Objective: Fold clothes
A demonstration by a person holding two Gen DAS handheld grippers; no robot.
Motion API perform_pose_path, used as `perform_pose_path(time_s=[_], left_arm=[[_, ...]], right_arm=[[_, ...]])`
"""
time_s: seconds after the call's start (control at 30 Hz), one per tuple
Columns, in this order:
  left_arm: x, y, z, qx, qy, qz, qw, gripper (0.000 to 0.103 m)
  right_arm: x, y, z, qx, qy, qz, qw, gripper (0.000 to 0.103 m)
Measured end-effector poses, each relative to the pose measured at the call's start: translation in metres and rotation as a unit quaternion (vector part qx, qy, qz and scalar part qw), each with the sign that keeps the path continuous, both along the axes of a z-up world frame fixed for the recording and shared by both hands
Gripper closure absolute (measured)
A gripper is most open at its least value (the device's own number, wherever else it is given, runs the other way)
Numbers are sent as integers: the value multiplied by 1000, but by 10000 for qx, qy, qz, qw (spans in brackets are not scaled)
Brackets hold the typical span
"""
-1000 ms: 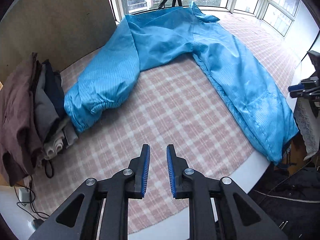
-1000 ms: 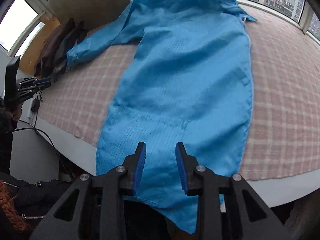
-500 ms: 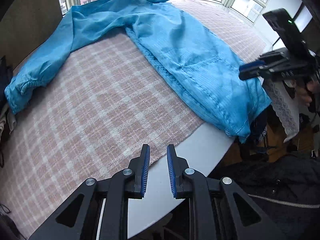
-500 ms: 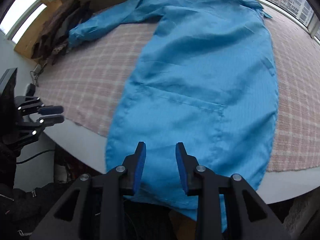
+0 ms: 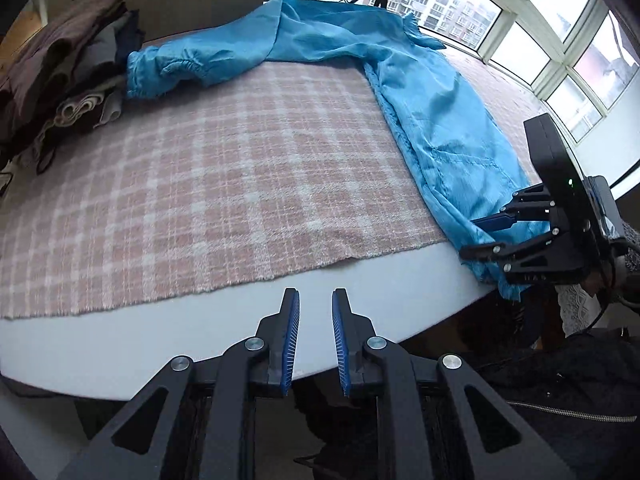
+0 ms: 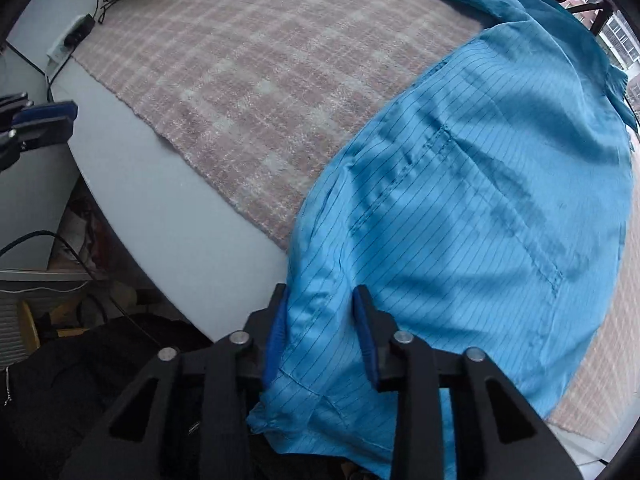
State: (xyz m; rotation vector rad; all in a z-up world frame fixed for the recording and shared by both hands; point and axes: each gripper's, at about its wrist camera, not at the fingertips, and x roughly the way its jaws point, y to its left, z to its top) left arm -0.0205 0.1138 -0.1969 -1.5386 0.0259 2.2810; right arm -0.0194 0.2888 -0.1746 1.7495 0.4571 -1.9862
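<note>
Lying spread on plaid blanket, blue coat has hem hanging off table edge, so hem is easiest grab. Right gripper straddles hem corner, jaws closing, cloth between pads, likely to lift for fold. Left gripper hovers over bare table rim, jaws narrowly apart, empty, well left of coat. Clothes pile sits at far corner.

The blue garment runs past the table edge, its hem hidden behind the right gripper, so pad contact cannot be told. Its far sleeve partly covers the clothes pile, which the frame cuts off.
</note>
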Motion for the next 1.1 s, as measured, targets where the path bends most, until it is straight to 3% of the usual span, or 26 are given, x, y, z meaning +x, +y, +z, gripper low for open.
perform_pose_path(time_s=[0.07,0.13,0.27,0.37,0.4,0.47,0.5,0.6,0.7,0.8,0.9,1.0,1.03,1.07,1.1], left_arm=[[7,-2,-1,-9,-7,132,9999,87],[13,-1,0,-24,0,206,9998,87],[23,5,4,-76,9,271,9996,85],[30,14,6,15,-23,211,9998,85],[30,19,6,69,-36,153,9999,85],[30,34,5,175,-62,-11,9998,85],[30,41,4,228,-75,-93,9997,85],[26,70,2,427,-150,-491,9978,85],[19,100,-1,514,-228,-769,9955,85],[5,127,-4,852,-441,-1014,9902,85],[-2,156,-8,754,-372,-1301,9879,84],[-7,172,-15,732,-405,-1446,9859,83],[-8,175,-18,733,-442,-1457,9856,82],[-8,177,-21,734,-478,-1469,9853,82],[-9,179,-24,706,-494,-1479,9852,82]], right_arm=[[-15,21,3,-558,-397,-254,9973,95],[-30,50,9,-1300,-797,-646,9862,97],[-51,110,34,-2656,-1174,-1325,9477,98],[-58,109,48,-3076,-1315,-1214,9346,98],[-61,103,48,-3139,-1425,-1140,9318,93],[-60,80,37,-2754,-1750,-1061,9393,79],[-59,74,37,-2585,-1683,-1031,9456,78],[-48,82,53,-2372,-1070,-931,9610,78],[-42,119,61,-1778,-355,-1196,9761,77],[-53,164,48,-1360,-138,-1508,9791,77],[-71,182,36,-1156,-289,-1737,9776,77],[-96,166,59,-1476,-169,-1570,9764,75],[-108,153,68,-1493,-45,-1475,9777,70],[-122,139,76,-1483,104,-1384,9791,56],[-137,126,84,-1389,330,-1306,9811,48]])
